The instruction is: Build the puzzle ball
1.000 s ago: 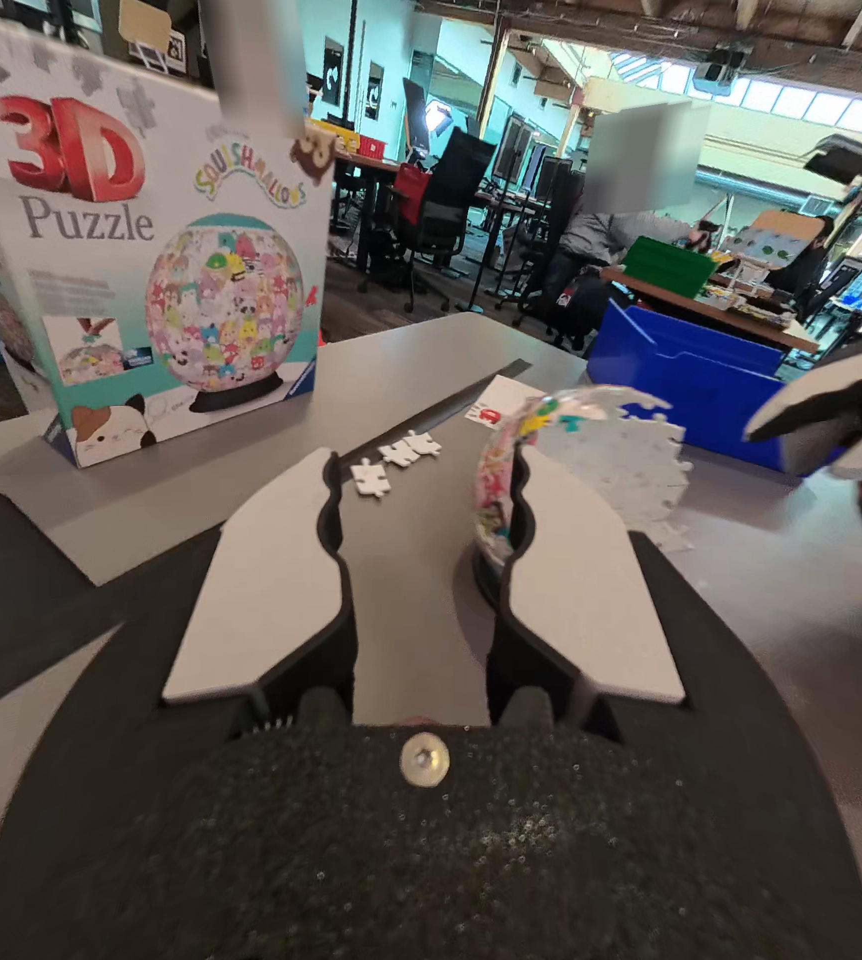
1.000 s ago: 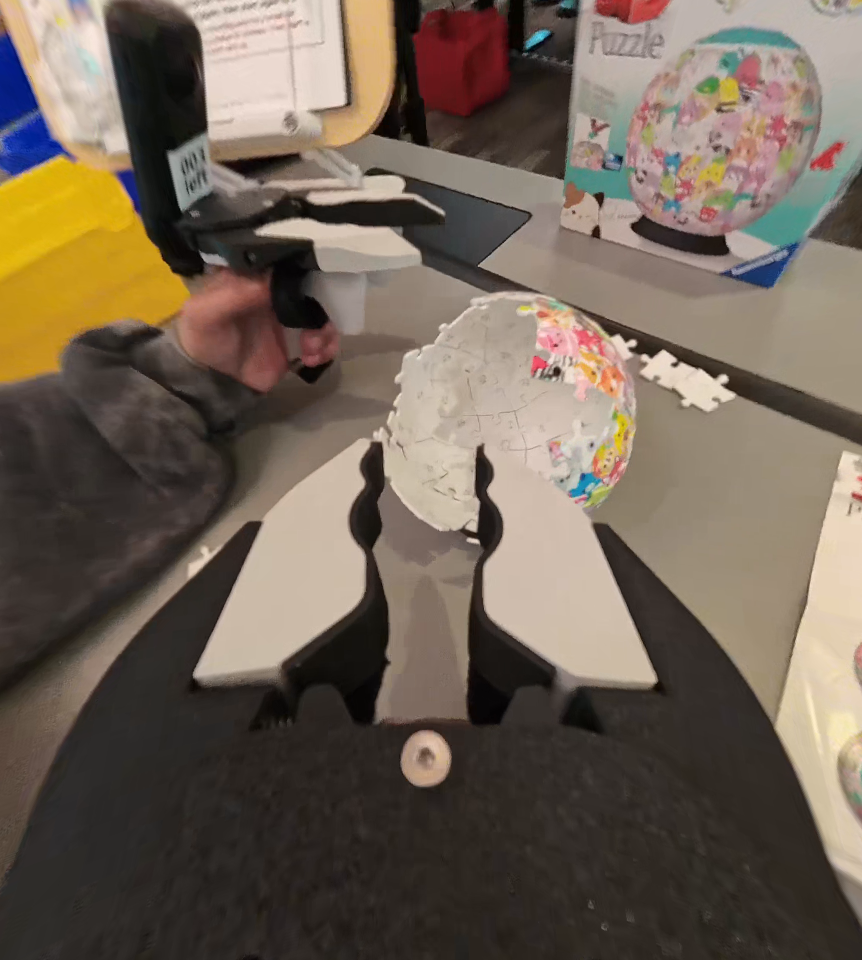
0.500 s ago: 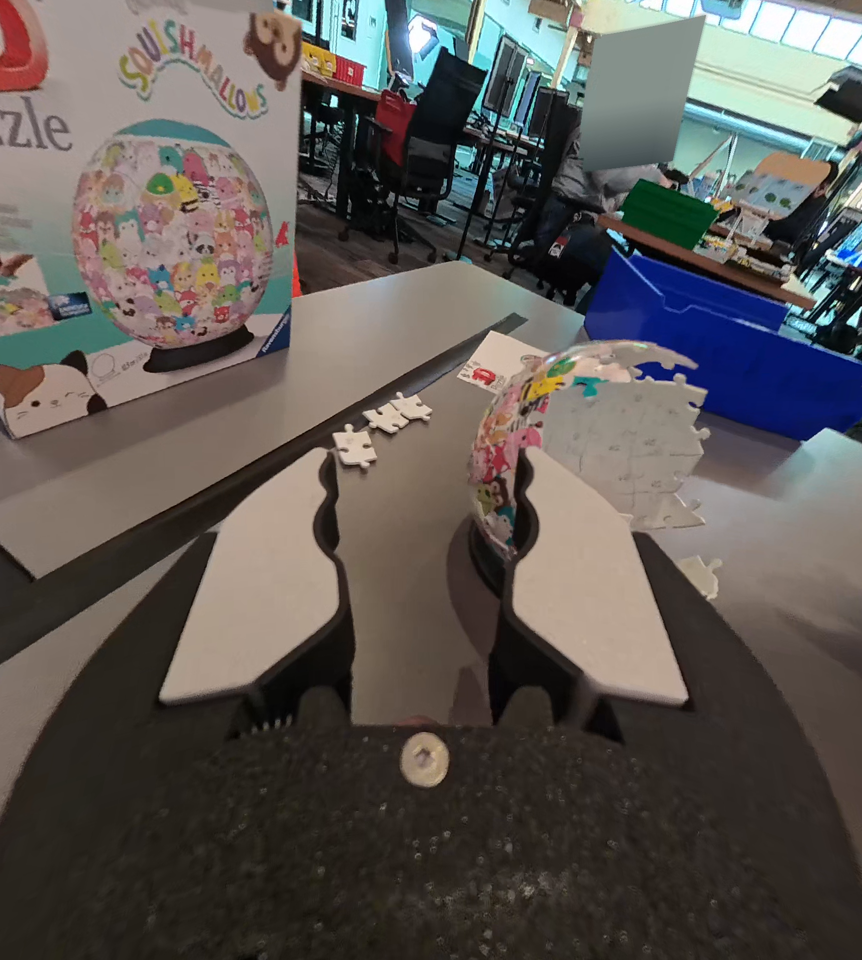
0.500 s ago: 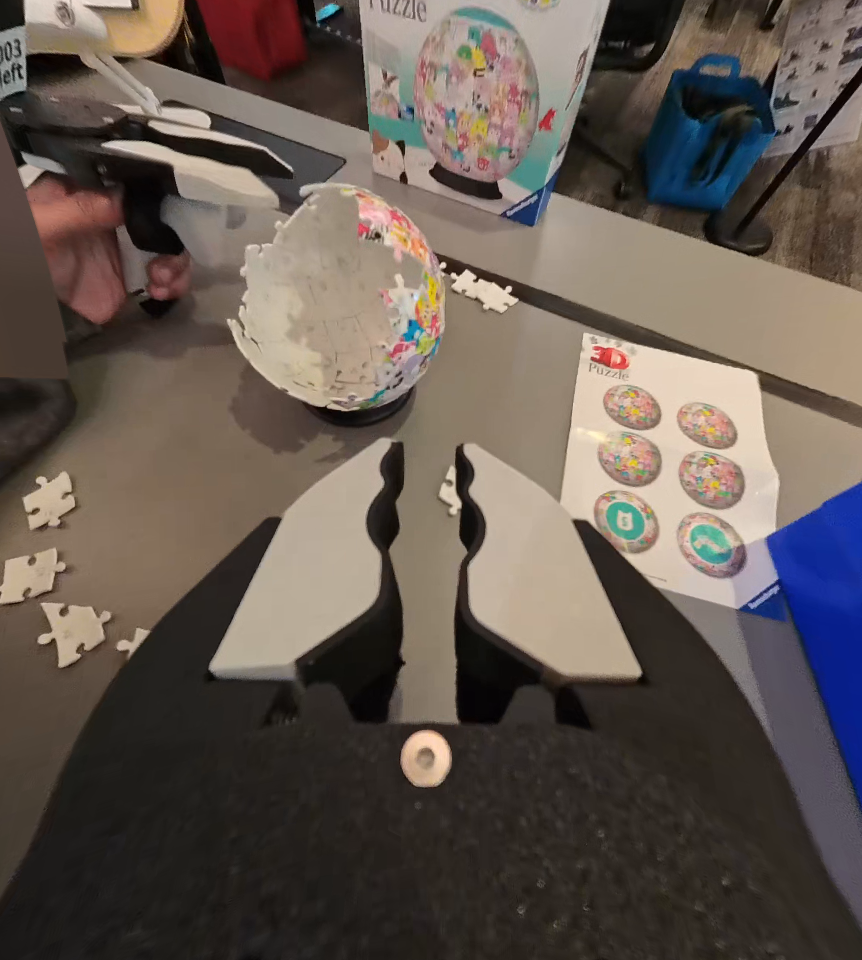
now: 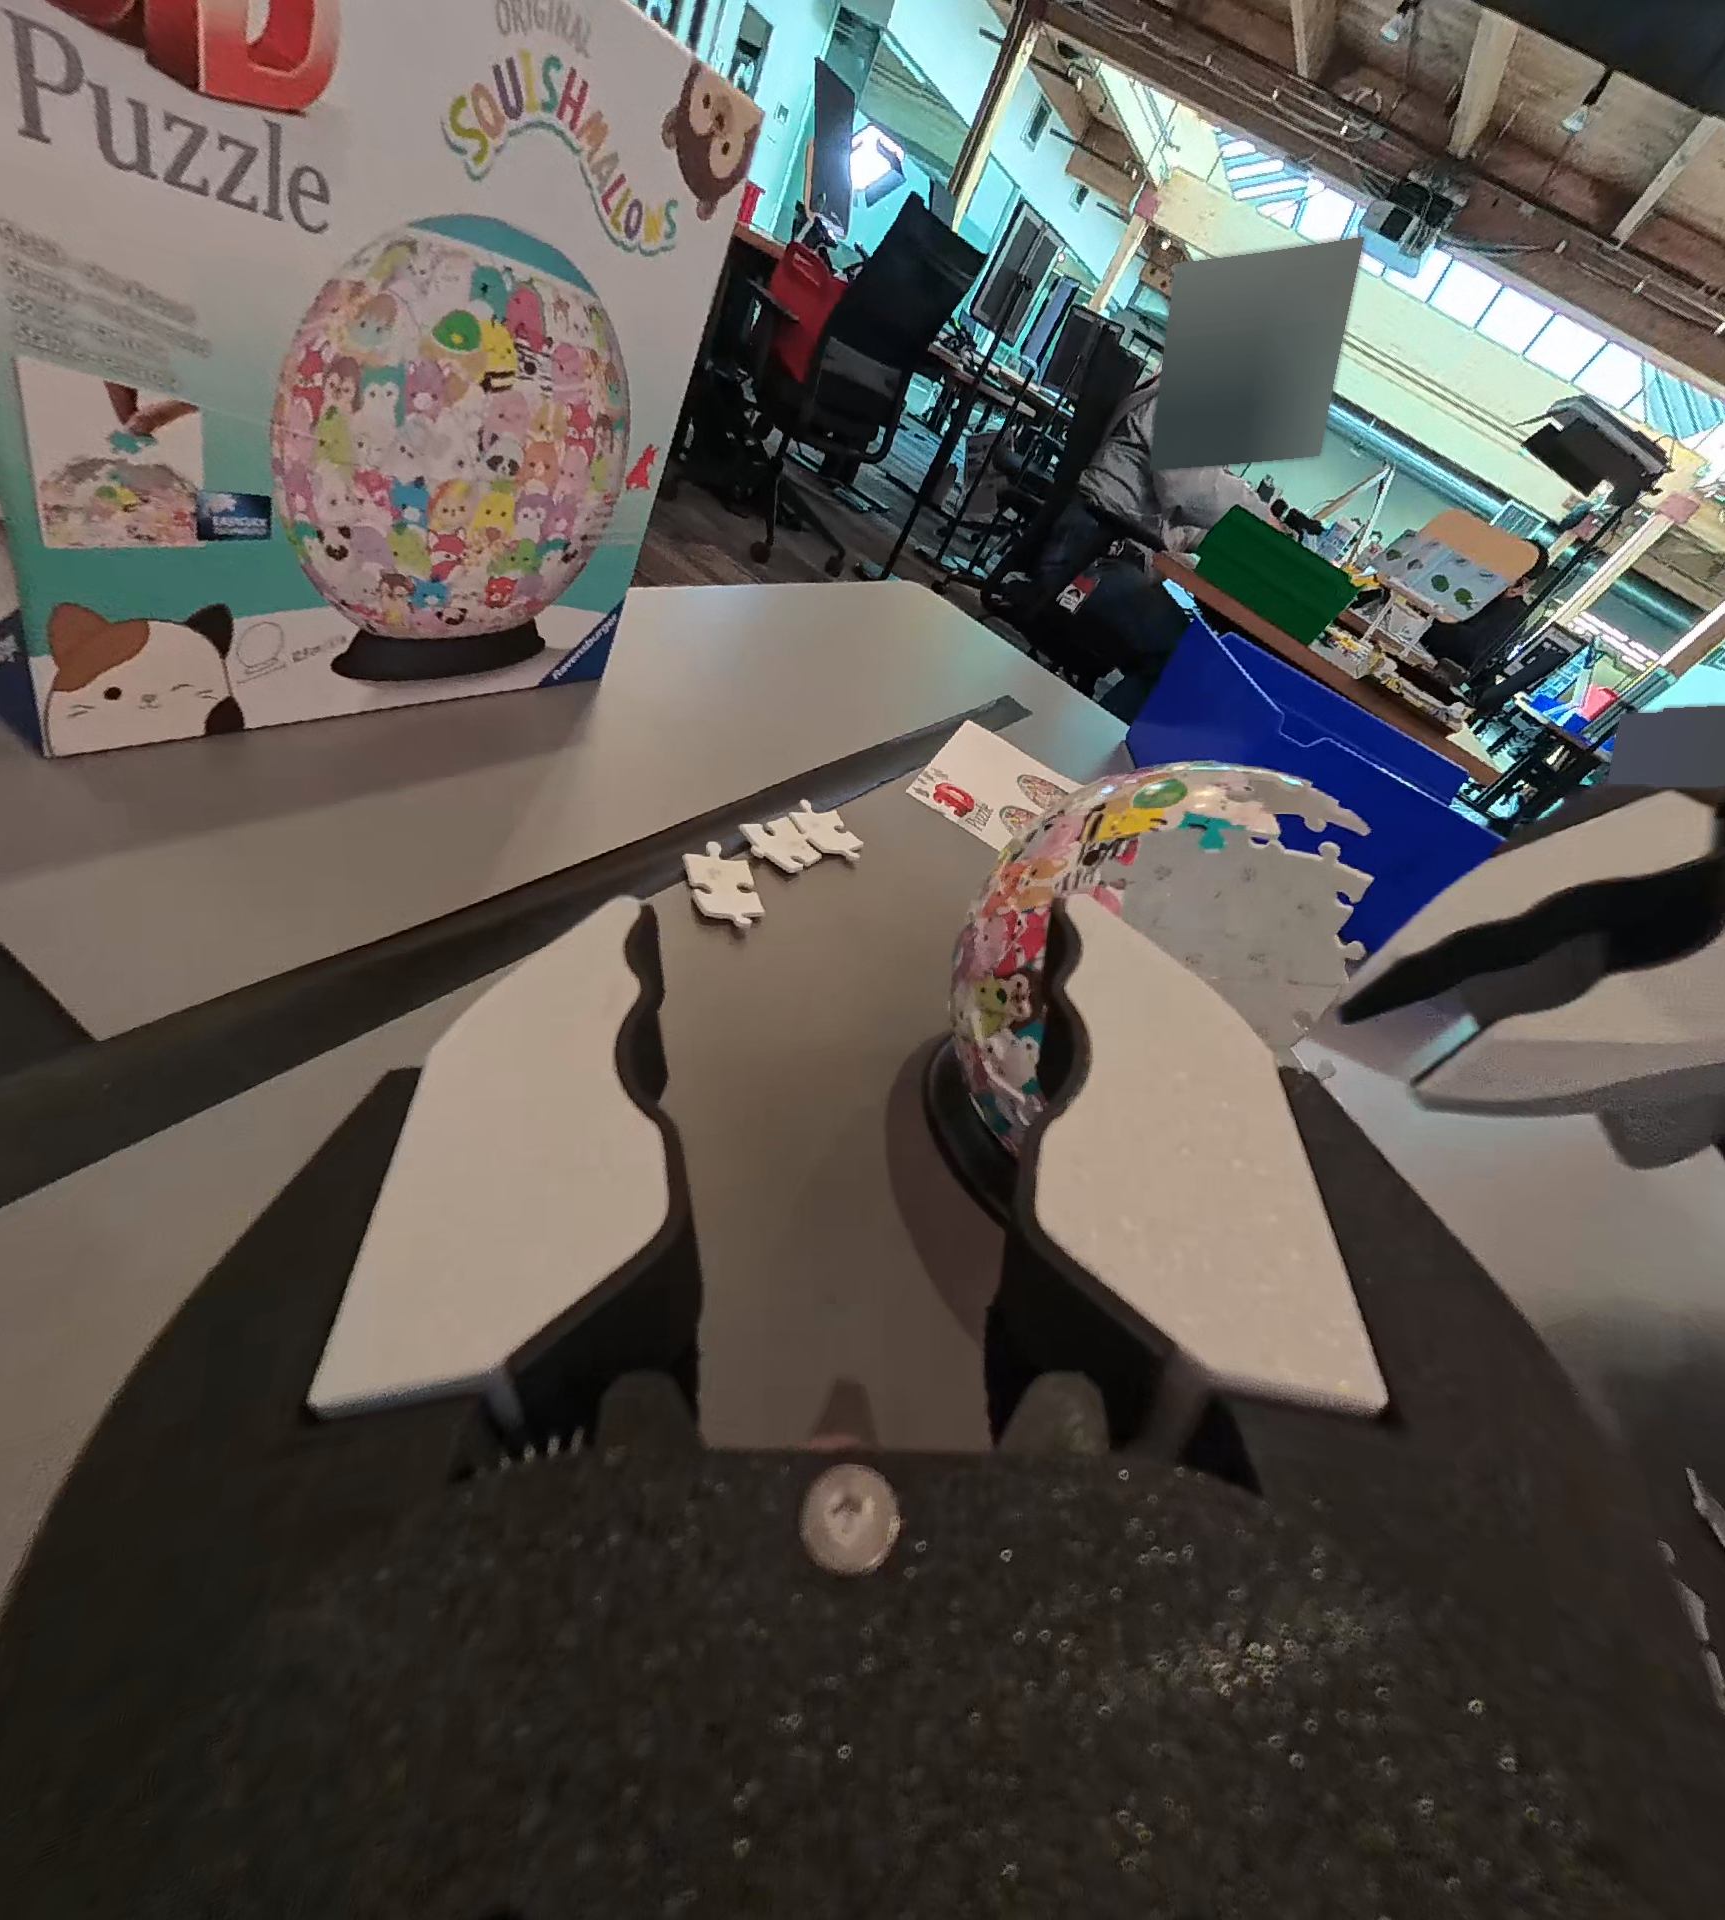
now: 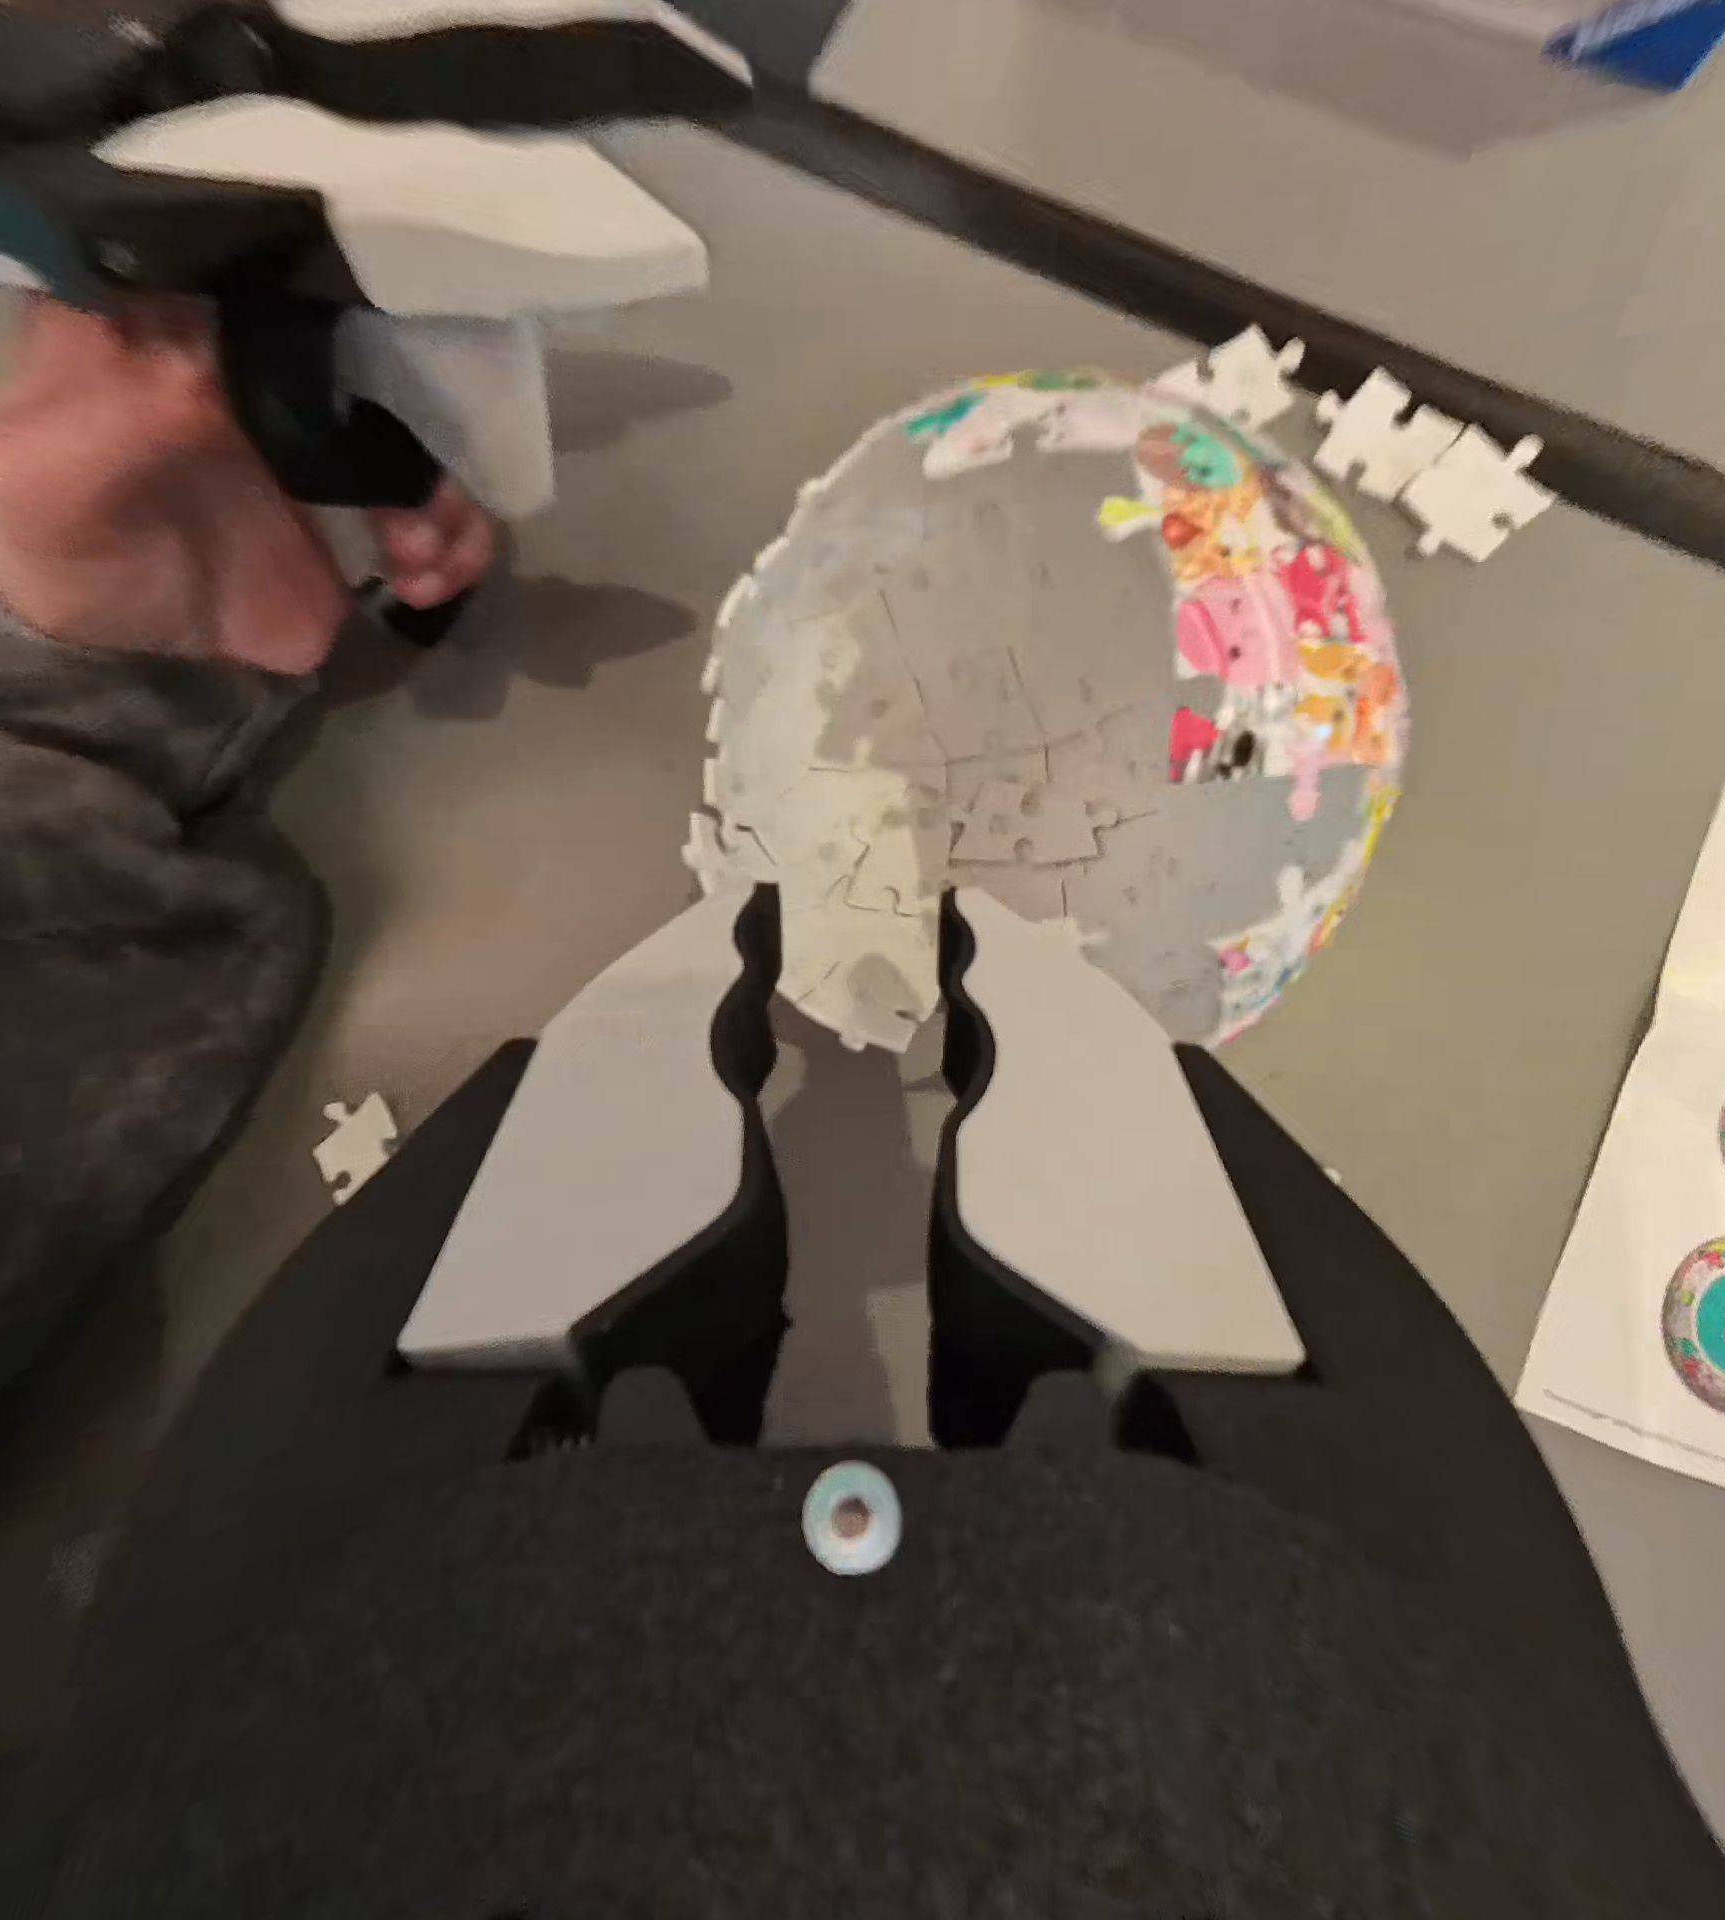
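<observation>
Cardboard half-ball [image 6: 1034,727] on its black stand, right hand-held gripper [image 6: 853,935] back at its open rim.

Half a second ago the right hand-held gripper hung high and well back from the ball; now its tips sit at the lower edge of the grey inner shell, jaws narrowly parted and empty, so I judge it has returned to steady or check the rim, not to add a piece. The left hand-held gripper [image 5: 853,935], jaws wide and empty, has the ball just ahead to its right. Three loose pieces [image 5: 770,857] lie ahead of it, one more piece [image 6: 356,1143] lies left of the right one. The grey counter [image 5: 266,831] also carries the box [image 5: 318,364], a leaflet [image 6: 1720,1091] and a blue bin [image 5: 1284,738]; an open workshop with desks and chairs lies beyond.
</observation>
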The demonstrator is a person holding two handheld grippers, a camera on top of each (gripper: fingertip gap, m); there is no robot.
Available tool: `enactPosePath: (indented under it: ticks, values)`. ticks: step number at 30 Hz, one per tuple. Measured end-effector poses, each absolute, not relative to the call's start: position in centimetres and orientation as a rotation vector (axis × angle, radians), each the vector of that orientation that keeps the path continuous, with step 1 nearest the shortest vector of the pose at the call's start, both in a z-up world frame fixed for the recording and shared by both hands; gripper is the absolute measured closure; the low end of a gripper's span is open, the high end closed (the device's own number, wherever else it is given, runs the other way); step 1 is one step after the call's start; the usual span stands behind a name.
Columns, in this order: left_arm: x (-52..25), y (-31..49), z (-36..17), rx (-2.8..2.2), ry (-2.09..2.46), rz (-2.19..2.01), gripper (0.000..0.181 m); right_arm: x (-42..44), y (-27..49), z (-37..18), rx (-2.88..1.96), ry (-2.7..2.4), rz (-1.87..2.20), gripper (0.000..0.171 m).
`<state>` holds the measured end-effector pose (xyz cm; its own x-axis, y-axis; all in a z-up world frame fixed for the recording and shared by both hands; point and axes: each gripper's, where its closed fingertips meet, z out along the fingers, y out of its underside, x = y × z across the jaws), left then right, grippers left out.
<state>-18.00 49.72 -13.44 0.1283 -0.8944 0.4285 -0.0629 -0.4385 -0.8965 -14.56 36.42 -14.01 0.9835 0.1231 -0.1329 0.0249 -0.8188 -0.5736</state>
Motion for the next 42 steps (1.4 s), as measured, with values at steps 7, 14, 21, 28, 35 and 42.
enactPosePath:
  ticks: [7,14,21,28,35,42]
  values:
    - [-18.1,48.5,-13.5,-1.644,0.989,-1.388,0.108,-15.1,38.4,-17.3,-2.686,-0.118,0.135,0.145]
    - [-18.1,48.3,-13.6,-1.648,0.996,-1.383,0.105,-14.5,39.2,-18.9,-2.777,-0.092,0.138,0.144]
    - [-18.0,48.1,-13.7,-1.648,1.0,-1.388,0.105,-14.4,38.7,-18.5,-2.831,-0.109,0.1,0.14]
    - [-18.0,48.0,-13.7,-1.647,1.004,-1.384,0.105,-14.6,38.7,-18.8,-2.927,-0.153,0.072,0.139]
    - [-18.0,47.8,-13.6,-1.639,1.01,-1.381,0.105,-14.3,38.1,-18.9,-2.983,-0.207,-0.021,0.14]
    - [-17.9,47.6,-13.5,-1.63,1.027,-1.384,0.107,-15.1,37.4,-15.3,-2.855,-0.267,-0.041,0.142]
